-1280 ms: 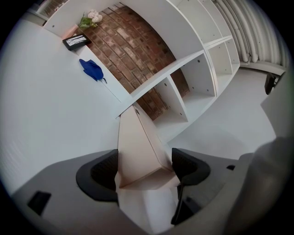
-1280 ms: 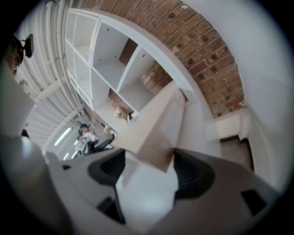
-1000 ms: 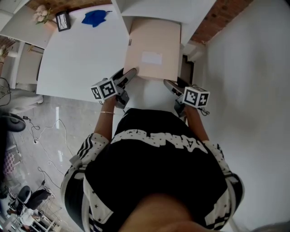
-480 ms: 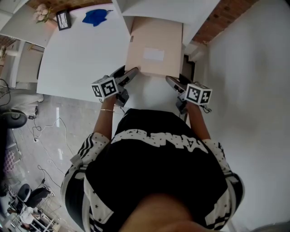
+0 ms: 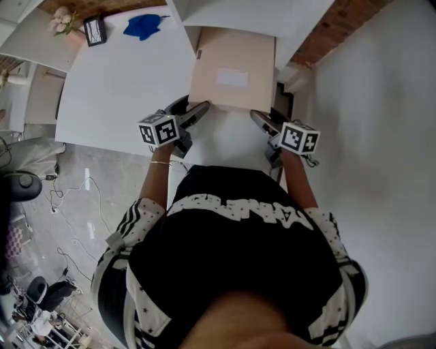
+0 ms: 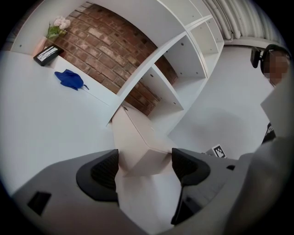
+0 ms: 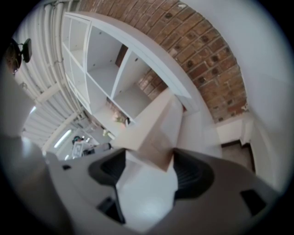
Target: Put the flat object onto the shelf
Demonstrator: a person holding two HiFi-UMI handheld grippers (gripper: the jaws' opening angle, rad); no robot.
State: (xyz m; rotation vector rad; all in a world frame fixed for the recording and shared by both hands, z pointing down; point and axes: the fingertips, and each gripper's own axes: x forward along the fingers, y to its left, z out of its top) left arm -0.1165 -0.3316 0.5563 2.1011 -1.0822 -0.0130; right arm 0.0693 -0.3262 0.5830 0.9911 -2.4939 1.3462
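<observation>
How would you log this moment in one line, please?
phase: placing | left gripper: shut on box corner | right gripper: shut on box corner | box: far end at shelf

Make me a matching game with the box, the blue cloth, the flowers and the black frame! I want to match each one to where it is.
Things:
1. flat box
2. blue cloth
3. flowers
4. black frame

Places:
A. crumpled on the white table
B. at the table's far corner, top left in the head view
C. between the flowers and the blue cloth
D. held at its near corners by the left tongs and the right tongs

Pairs: 1-D, 2-A, 3-B, 4-C
</observation>
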